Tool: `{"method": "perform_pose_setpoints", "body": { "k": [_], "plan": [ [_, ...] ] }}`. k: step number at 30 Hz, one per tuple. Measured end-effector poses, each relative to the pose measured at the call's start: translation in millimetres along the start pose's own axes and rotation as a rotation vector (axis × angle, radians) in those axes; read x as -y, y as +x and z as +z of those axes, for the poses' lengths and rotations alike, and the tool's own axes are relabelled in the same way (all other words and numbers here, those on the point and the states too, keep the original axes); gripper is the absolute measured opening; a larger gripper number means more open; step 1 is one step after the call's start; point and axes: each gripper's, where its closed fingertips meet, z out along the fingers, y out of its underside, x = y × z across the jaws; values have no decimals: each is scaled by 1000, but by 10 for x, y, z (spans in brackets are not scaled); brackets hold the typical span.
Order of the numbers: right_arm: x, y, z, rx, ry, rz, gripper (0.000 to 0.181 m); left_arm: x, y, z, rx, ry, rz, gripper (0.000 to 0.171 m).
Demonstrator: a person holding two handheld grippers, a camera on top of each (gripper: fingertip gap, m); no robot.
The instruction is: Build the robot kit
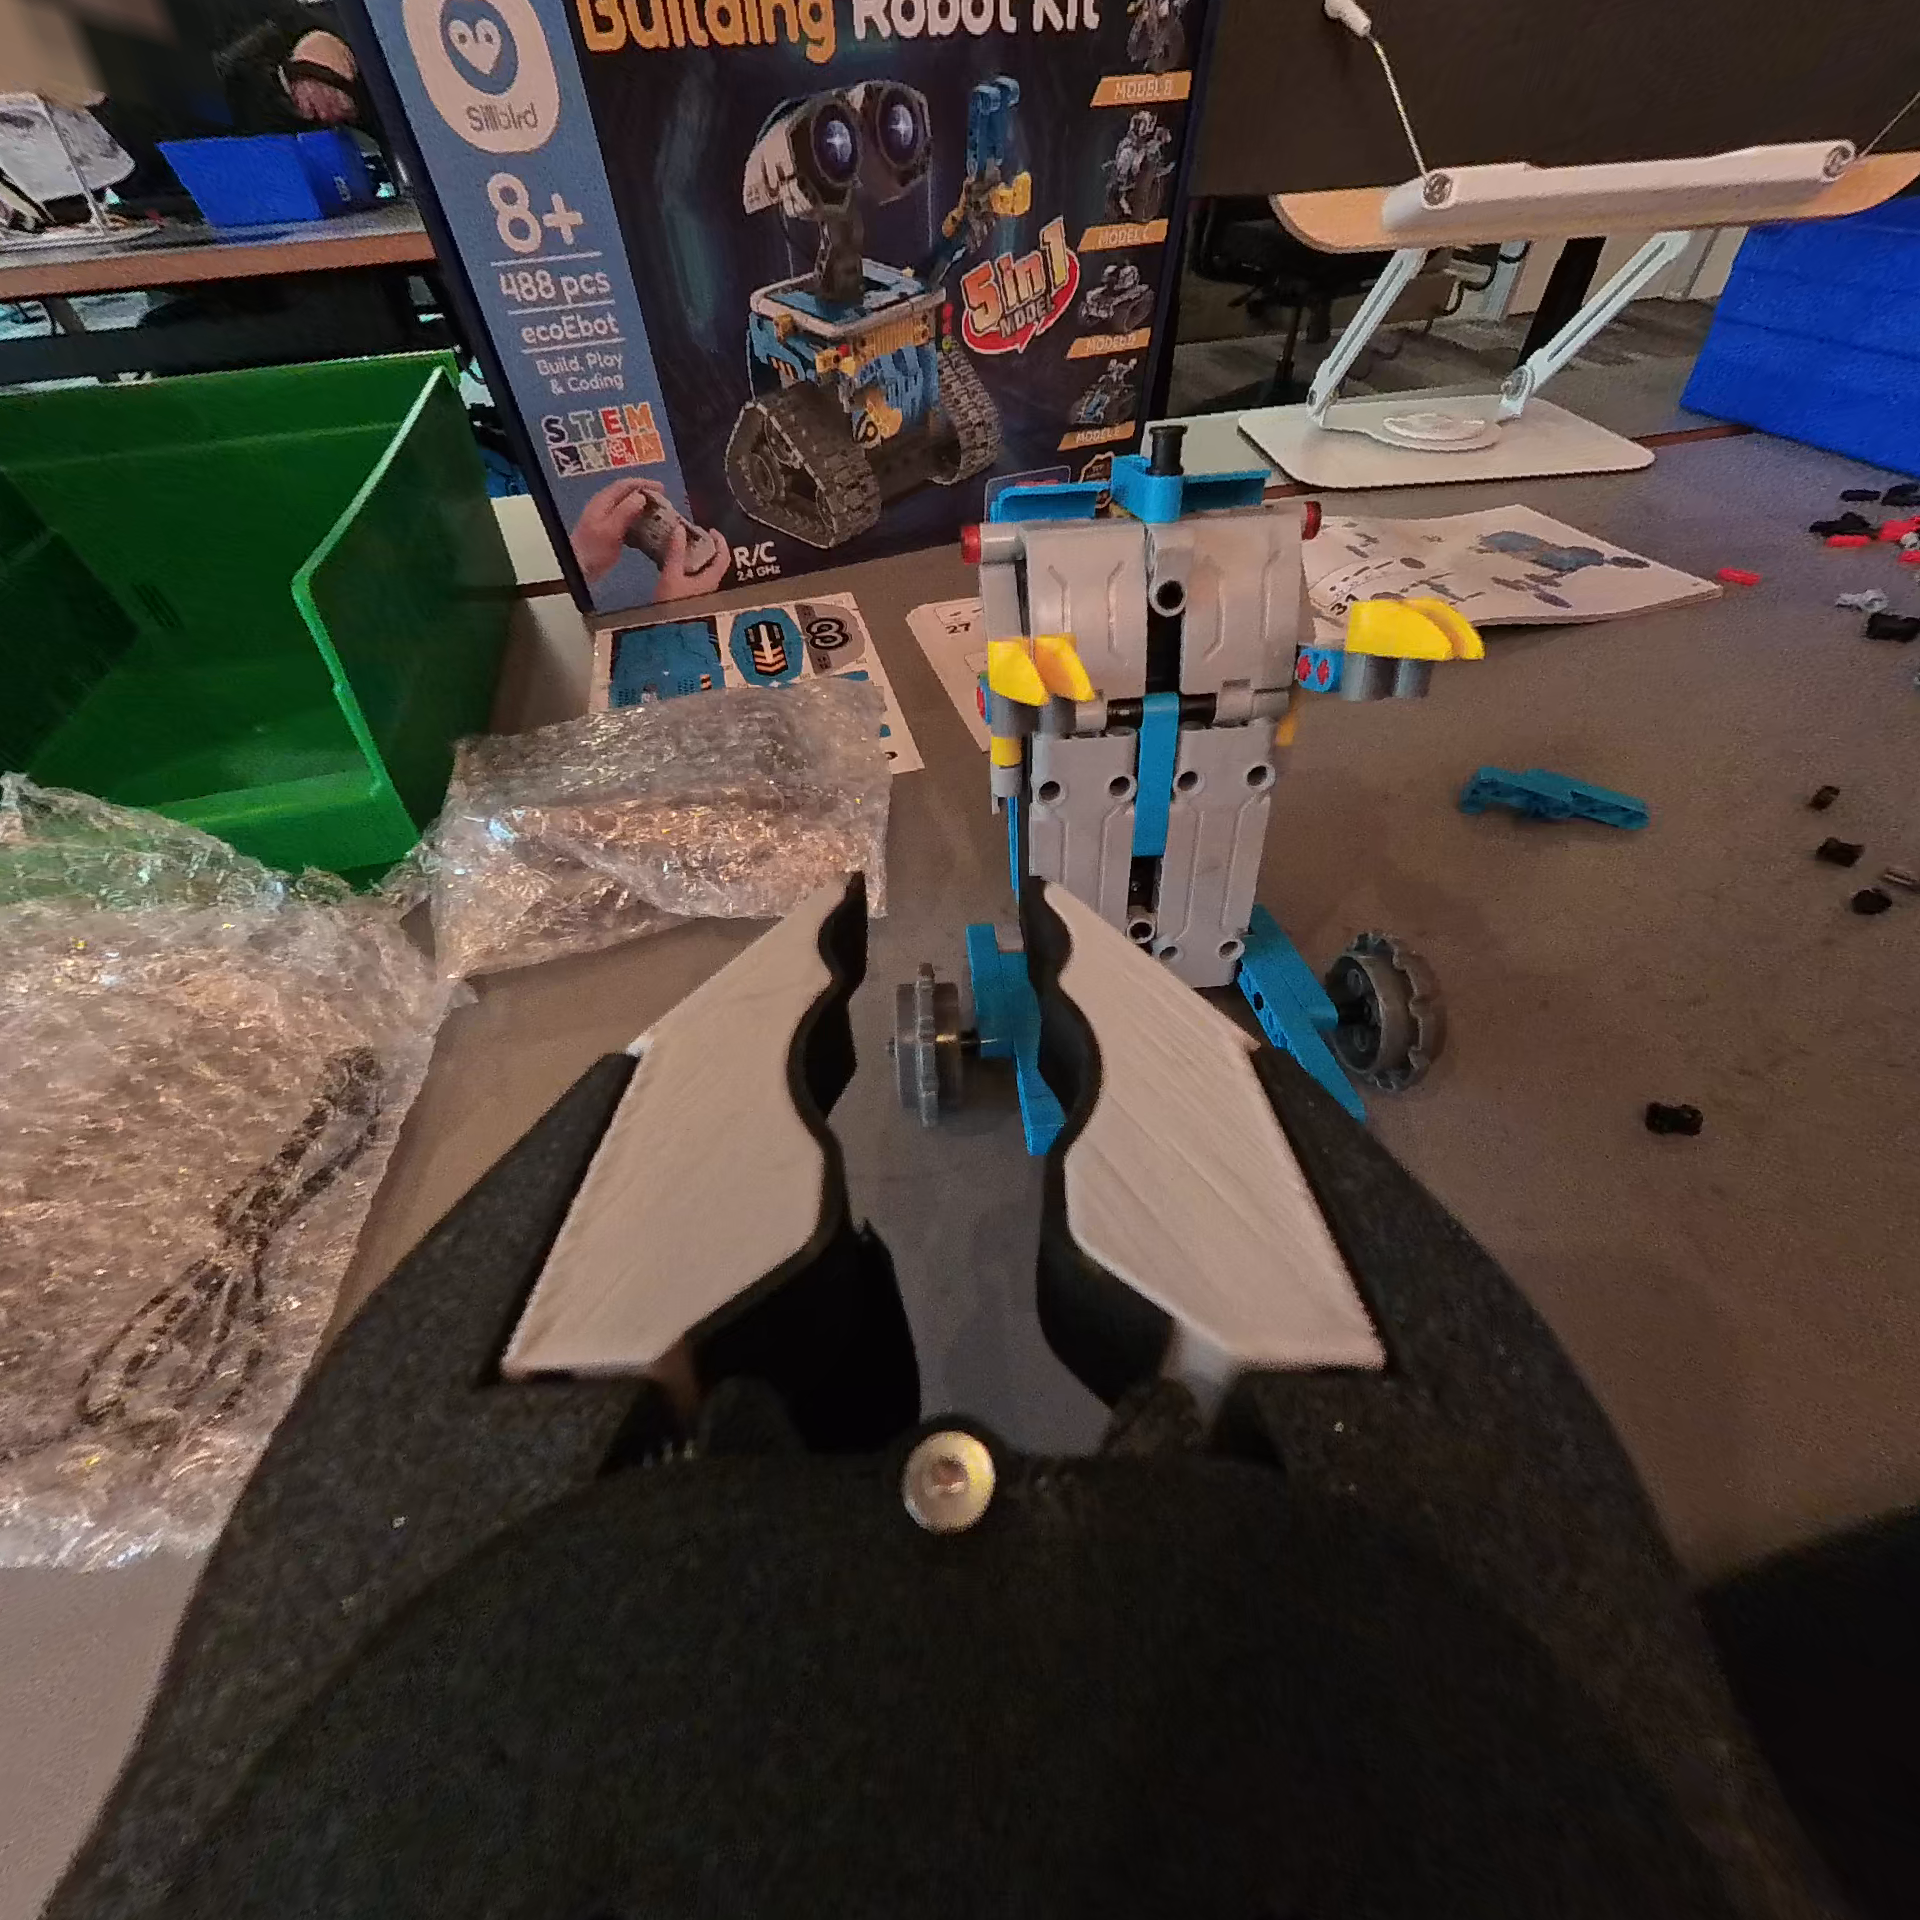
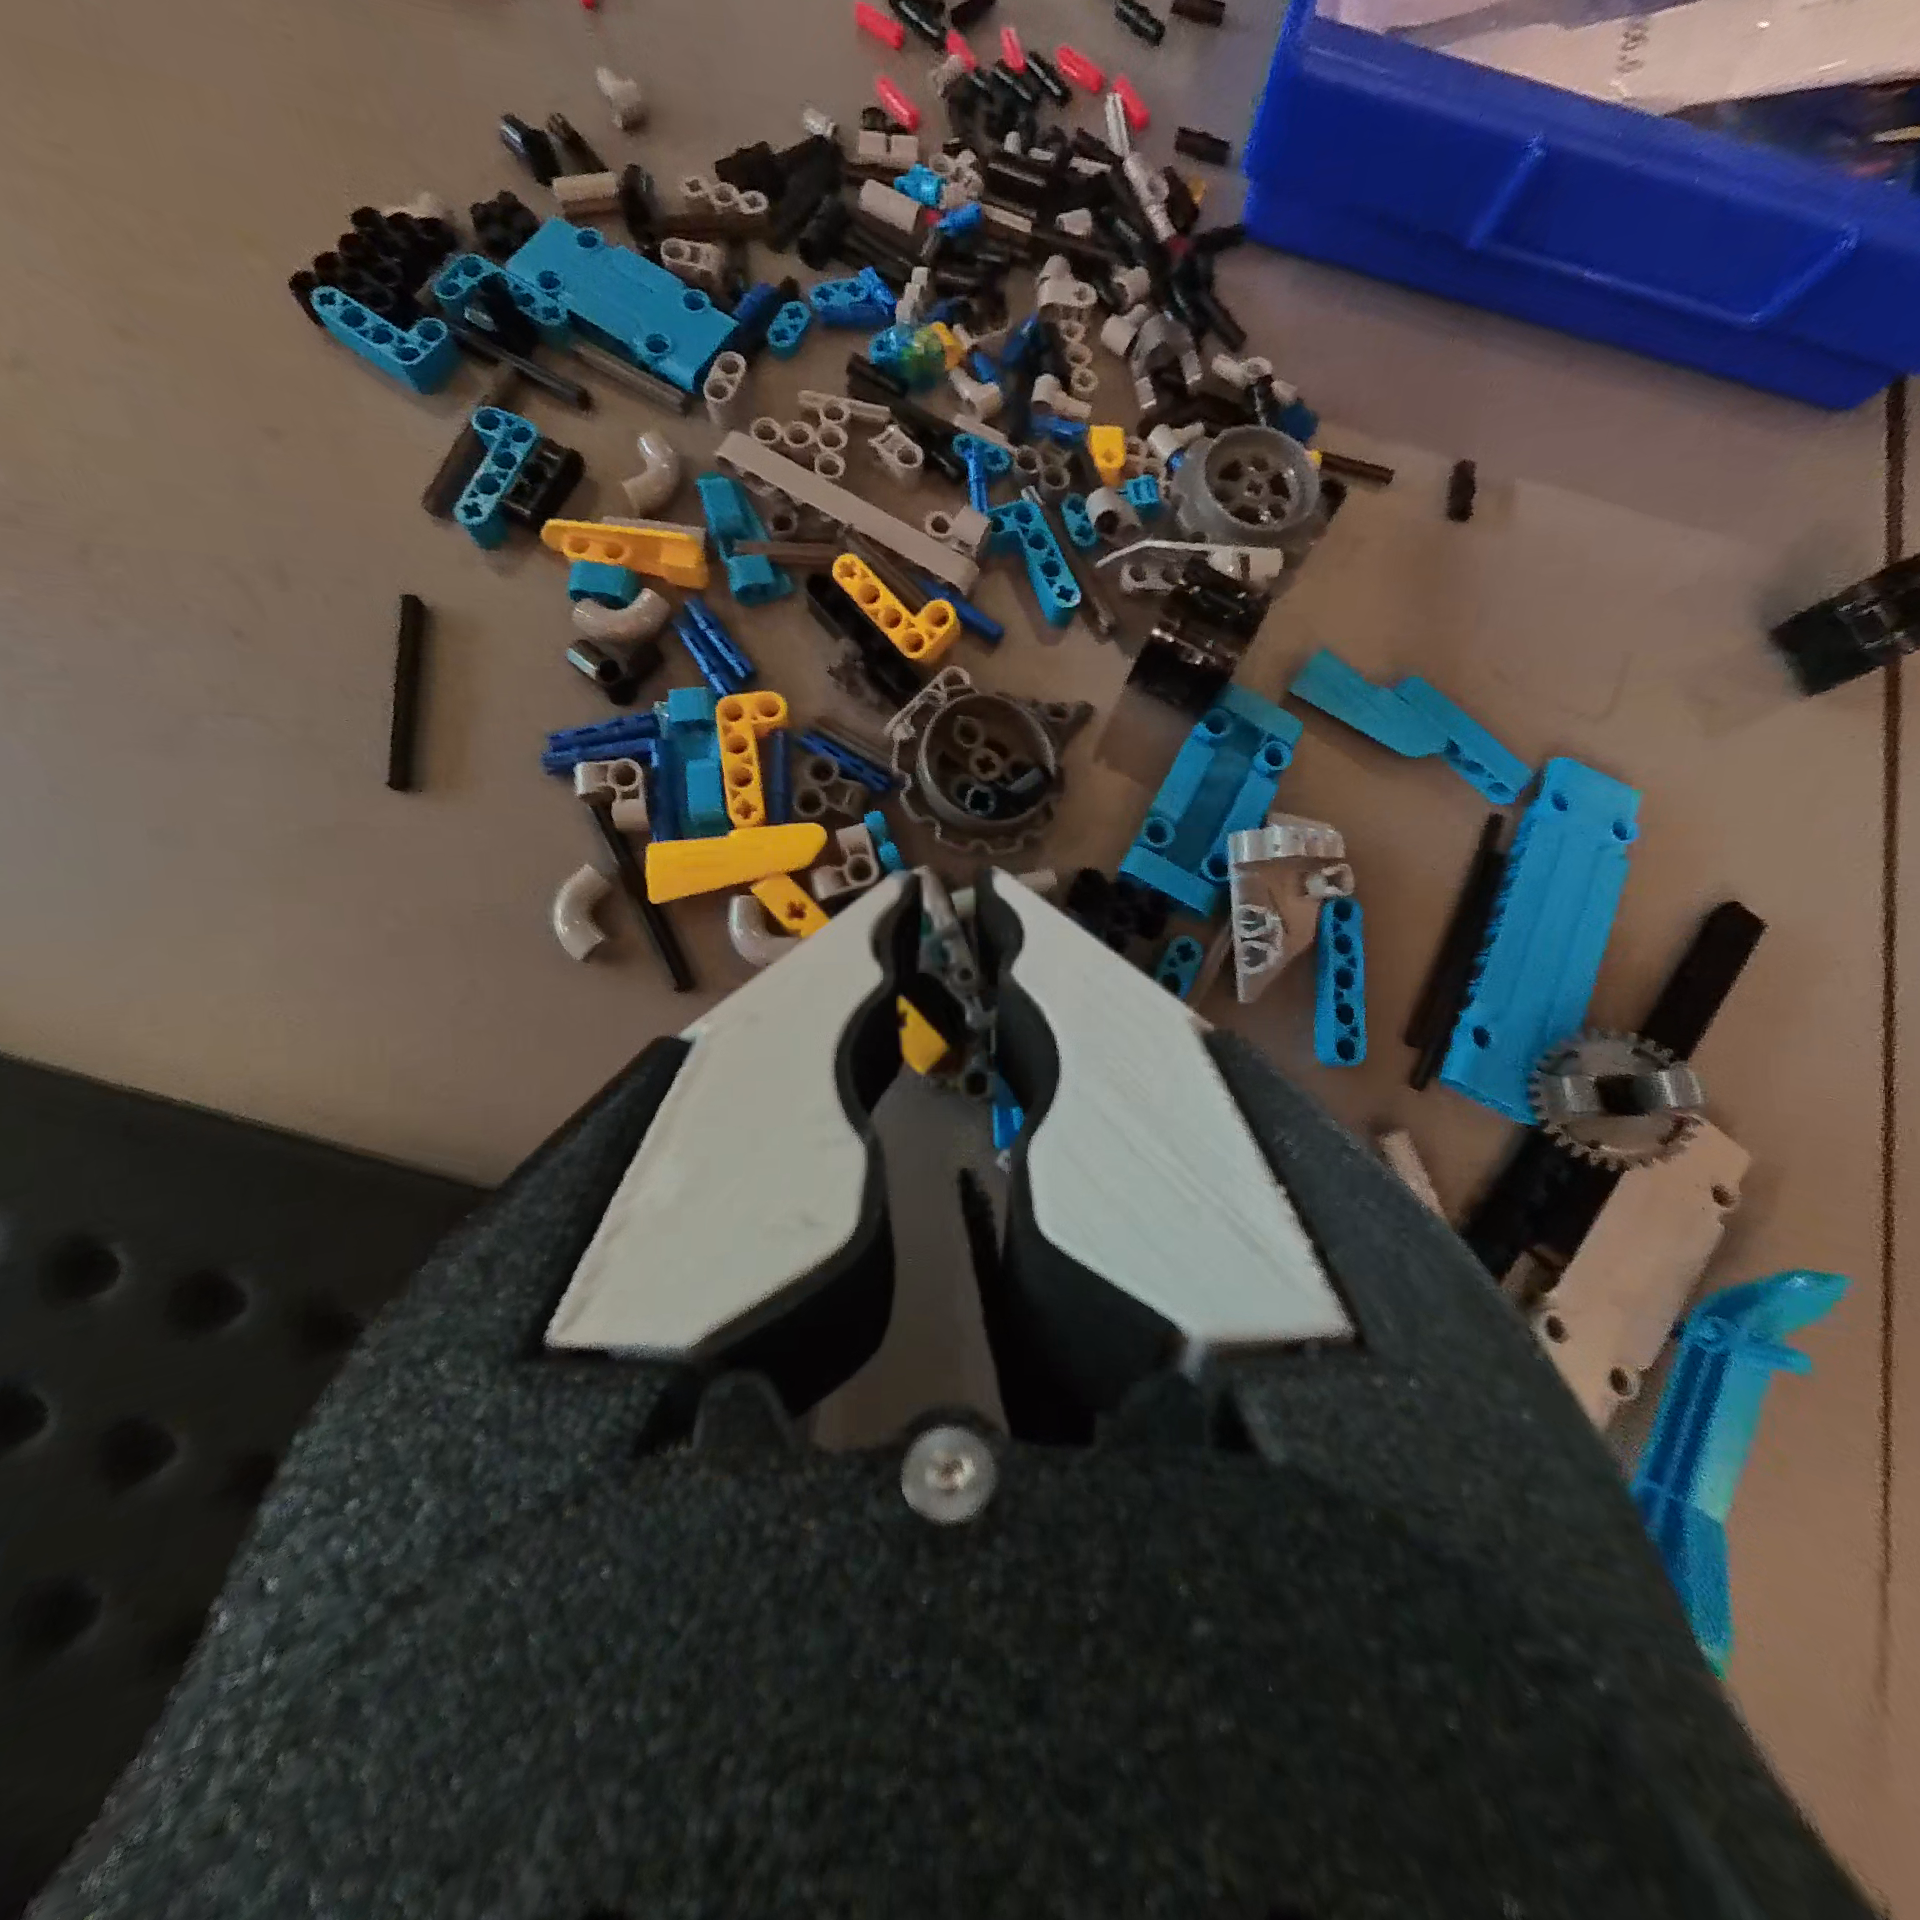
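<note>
The left gripper [image 1: 945, 914] is spread, nothing between its fingers, hovering low over the table [image 1: 1558, 1195]. Just past its tips stands a part-built model [image 1: 1143, 727] of grey, blue and yellow bricks, upright, with a grey wheel [image 1: 928, 1042] on an axle at its near left and another wheel [image 1: 1387, 1013] at its right. The right fingertip overlaps the model's blue base in the view; whether they touch cannot be told. To the left lie two bubble-wrap bags [image 1: 665, 821], and behind them a green bin [image 1: 260, 623]. Behind the model a kit box [image 1: 790, 291] stands upright, printed with a tracked robot and lettering; sticker sheets [image 1: 748, 649] and an open booklet [image 1: 1496, 566] lie flat before it. A white stand [image 1: 1455, 416] sits at the back right.

The right gripper [image 2: 951, 894] is nearly closed, pinching a small grey piece [image 2: 961, 977] between its fingers, over a heap of loose bricks [image 2: 831, 468]: blue beams, yellow angle pieces, black pins, grey wheels. A blue bin [image 2: 1558, 208] sits at the far right, a grey gear [image 2: 1616, 1091] at the near right.
</note>
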Motion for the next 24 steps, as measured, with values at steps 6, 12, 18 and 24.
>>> {"method": "perform_pose_setpoints", "body": {
  "k": [6, 12, 18, 24],
  "plan": [
    [32, -120, 54, 18, 0, 8, 12, -3, 8, 2, -6, -1, 1, 30],
    [141, -219, 147, 33, 5, -2, 10, -10, 9, 8, -12, -7, -5, 30],
    [277, -277, 343, 25, -17, -51, 10, -18, 2, 14, -13, -13, -11, 30],
    [439, -212, 608, 15, -59, -71, 10, -30, -6, 25, -9, -23, -14, 30]
  ]
}}
